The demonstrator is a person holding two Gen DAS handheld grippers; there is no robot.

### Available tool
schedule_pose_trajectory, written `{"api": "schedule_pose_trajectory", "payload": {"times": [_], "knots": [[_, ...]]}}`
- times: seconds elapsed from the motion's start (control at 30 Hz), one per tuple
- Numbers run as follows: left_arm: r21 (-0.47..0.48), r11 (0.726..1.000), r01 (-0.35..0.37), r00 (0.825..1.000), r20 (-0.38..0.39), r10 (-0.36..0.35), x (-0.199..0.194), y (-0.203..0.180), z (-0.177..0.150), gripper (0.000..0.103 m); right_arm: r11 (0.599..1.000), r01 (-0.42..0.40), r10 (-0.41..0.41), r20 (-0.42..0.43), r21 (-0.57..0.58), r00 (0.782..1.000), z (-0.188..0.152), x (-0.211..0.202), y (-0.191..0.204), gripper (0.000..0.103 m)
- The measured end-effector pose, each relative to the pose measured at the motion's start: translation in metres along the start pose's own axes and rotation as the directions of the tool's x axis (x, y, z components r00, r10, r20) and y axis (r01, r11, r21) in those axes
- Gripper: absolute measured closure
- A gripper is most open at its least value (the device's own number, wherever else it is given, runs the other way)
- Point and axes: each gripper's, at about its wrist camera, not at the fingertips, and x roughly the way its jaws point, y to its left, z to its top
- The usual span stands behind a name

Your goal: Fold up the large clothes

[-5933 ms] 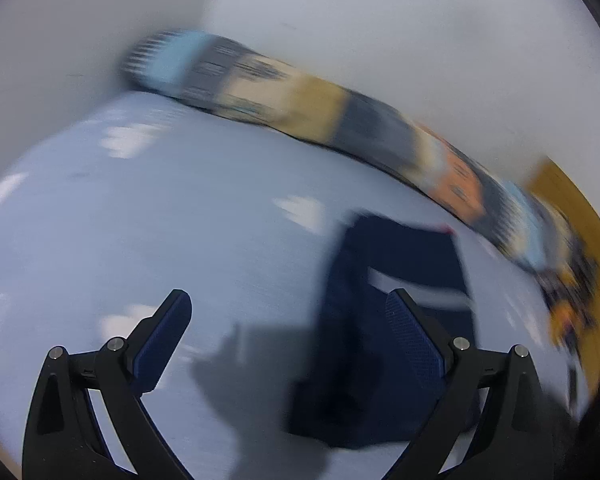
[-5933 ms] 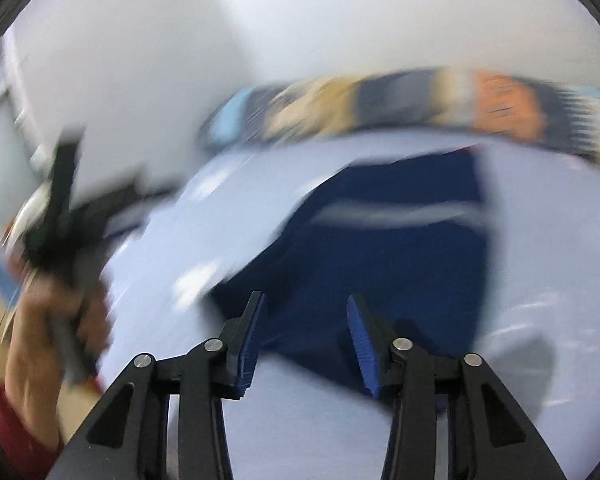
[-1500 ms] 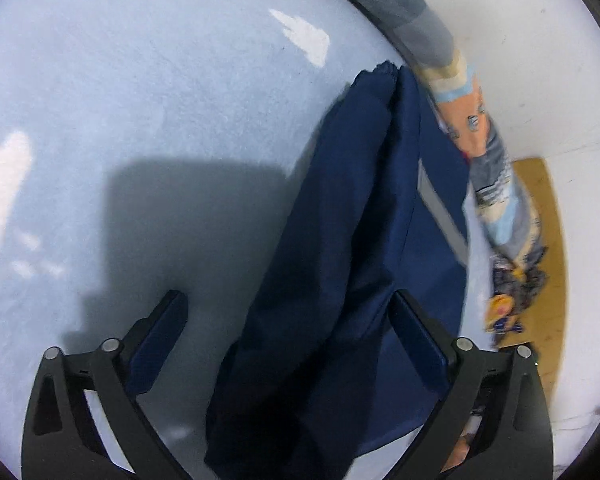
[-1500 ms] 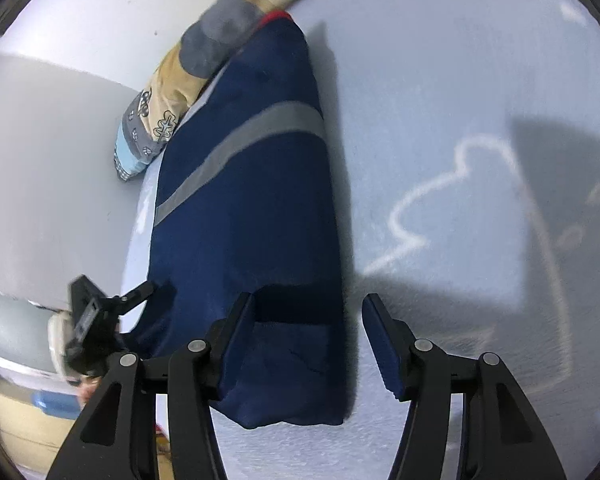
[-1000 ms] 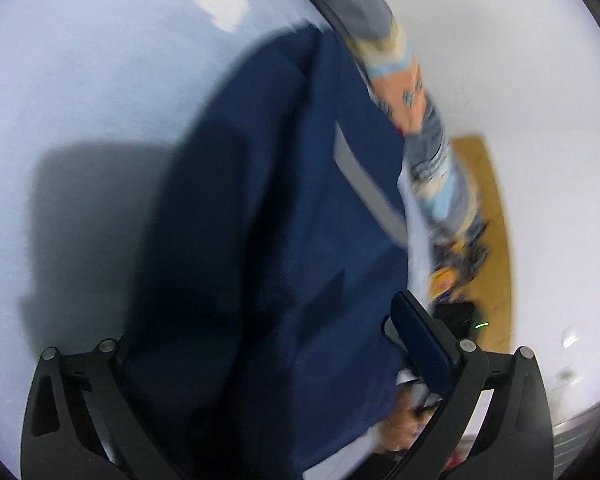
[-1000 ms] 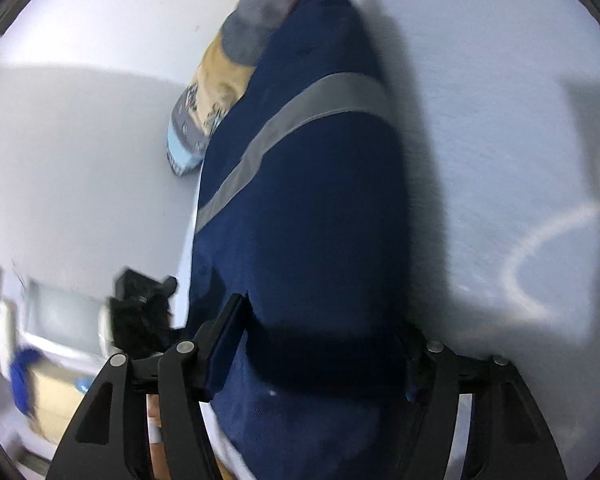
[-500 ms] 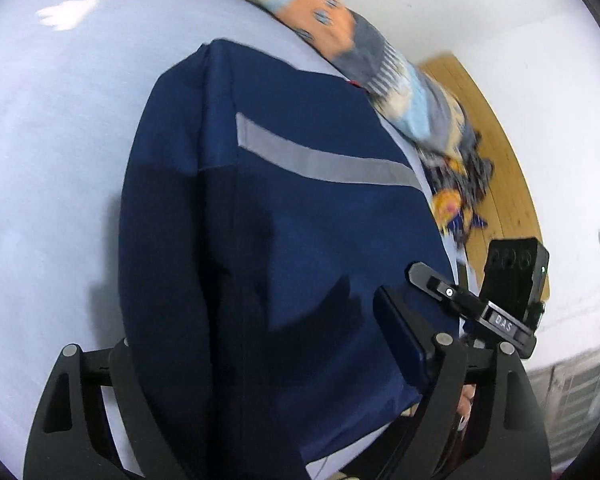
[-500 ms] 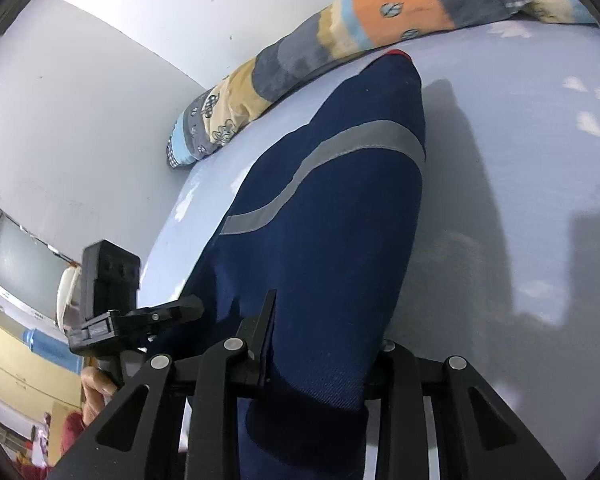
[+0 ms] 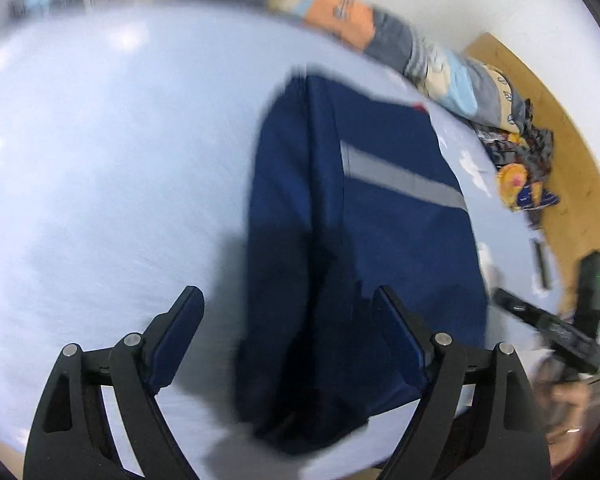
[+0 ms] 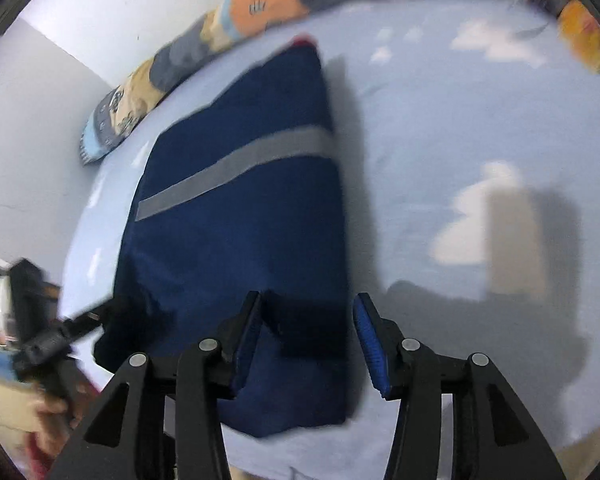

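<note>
While the folded navy garment lies centre frame on the bed, the left gripper hangs released above it. The right gripper is opening, clear of the cloth.

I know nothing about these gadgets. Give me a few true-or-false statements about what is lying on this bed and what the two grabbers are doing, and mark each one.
1. The navy garment lies folded on the light blue bedsheet. True.
2. A red stripe crosses the garment. False: the stripe is grey.
3. The left gripper is clamped shut on the cloth. False: its jaws stand wide apart, pressing on nothing.
4. A patchwork bolster lies along the wall beyond the garment. True.
5. The right gripper pinches the garment. False: its jaws are opening, and the cloth lies below them.
</note>
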Motion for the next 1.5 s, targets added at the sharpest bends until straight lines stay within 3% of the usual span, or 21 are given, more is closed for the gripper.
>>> {"api": "schedule_pose_trajectory", "payload": {"times": [0.07, 0.17, 0.2, 0.3, 0.37, 0.4, 0.47, 0.57, 0.67, 0.77, 0.9, 0.97, 1.03, 1.13, 1.2, 1.27, 1.33, 1.5], "knots": [[0.083, 0.996, -0.040, 0.995, 0.090, 0.032, -0.022, -0.010, -0.013, 0.016, 0.997, 0.045, -0.039, 0.080, -0.067, 0.996, -0.013, -0.018, 0.016, 0.058], [0.154, 0.988, -0.007, 0.993, 0.115, -0.011, -0.026, -0.020, -0.036, 0.016, 0.988, -0.038, 0.055, 0.109, -0.153, 0.993, -0.034, -0.030, 0.047, 0.077], [0.187, 0.982, -0.018, 0.995, 0.101, -0.001, -0.016, -0.032, -0.039, 0.016, 0.984, -0.029, 0.048, 0.107, -0.173, 0.993, -0.041, -0.027, 0.056, 0.085], [0.236, 0.970, -0.051, 0.999, 0.017, 0.048, 0.012, -0.041, -0.048, 0.016, 0.983, 0.008, -0.002, 0.029, -0.185, 1.000, -0.051, -0.005, 0.063, 0.089], [0.267, 0.955, -0.131, 0.986, -0.062, 0.153, 0.039, -0.035, -0.051, 0.014, 0.985, 0.024, -0.025, -0.005, -0.169, 1.000, -0.059, -0.003, 0.050, 0.090], [0.260, 0.955, -0.141, 0.981, -0.092, 0.170, 0.049, -0.033, -0.050, 0.012, 0.987, 0.024, -0.030, -0.031, -0.156, 0.999, -0.058, 0.002, 0.047, 0.090], [0.191, 0.975, -0.113, 0.983, -0.120, 0.138, 0.055, -0.025, -0.044, 0.010, 0.994, -0.006, -0.002, -0.071, -0.111, 0.997, -0.056, 0.009, 0.041, 0.090], [0.155, 0.984, -0.082, 0.994, -0.063, 0.093, 0.036, -0.021, -0.035, 0.010, 0.997, -0.056, 0.048, -0.121, -0.057, 0.991, -0.050, 0.008, 0.032, 0.089], [0.207, 0.974, -0.095, 0.992, 0.098, 0.076, 0.004, -0.032, -0.026, 0.010, 0.992, -0.119, 0.118, -0.012, -0.042, 0.993, -0.041, -0.014, 0.031, 0.084], [0.258, 0.956, -0.140, 0.972, 0.219, 0.084, -0.007, -0.045, -0.003, 0.010, 0.995, -0.047, 0.057, 0.116, -0.088, 0.992, -0.021, -0.032, 0.034, 0.084], [0.285, 0.941, -0.180, 0.969, 0.215, 0.120, 0.025, -0.054, 0.039, 0.010, 0.999, -0.033, 0.039, 0.164, -0.041, 0.986, 0.024, -0.021, 0.031, 0.084], [0.277, 0.938, -0.208, 0.967, 0.205, 0.153, 0.044, -0.052, 0.054, 0.010, 0.999, -0.024, 0.030, 0.153, -0.038, 0.988, 0.046, -0.007, 0.028, 0.084], [0.264, 0.945, -0.194, 0.975, 0.161, 0.155, 0.065, -0.041, 0.065, 0.010, 0.999, 0.016, -0.010, 0.133, -0.043, 0.991, 0.066, 0.016, 0.030, 0.084], [0.231, 0.943, -0.238, 0.971, 0.034, 0.237, 0.104, -0.028, 0.069, 0.009, 0.997, 0.076, -0.075, 0.029, -0.030, 0.997, 0.077, 0.050, 0.026, 0.087], [0.208, 0.954, -0.216, 0.974, -0.020, 0.225, 0.119, -0.020, 0.071, 0.007, 0.996, 0.088, -0.089, -0.035, -0.014, 0.995, 0.079, 0.066, 0.022, 0.086], [0.194, 0.955, -0.224, 0.972, -0.027, 0.234, 0.123, -0.017, 0.074, 0.000, 0.996, 0.083, -0.082, -0.064, 0.010, 0.995, 0.082, 0.074, 0.018, 0.086], [0.180, 0.960, -0.216, 0.974, -0.026, 0.224, 0.123, -0.015, 0.075, 0.000, 0.997, 0.059, -0.055, -0.074, 0.050, 0.996, 0.085, 0.077, 0.012, 0.086], [0.181, 0.962, -0.202, 0.979, 0.061, 0.194, 0.089, -0.021, 0.062, 0.000, 0.999, -0.018, 0.018, 0.001, 0.028, 1.000, 0.074, 0.046, 0.024, 0.083]]}}
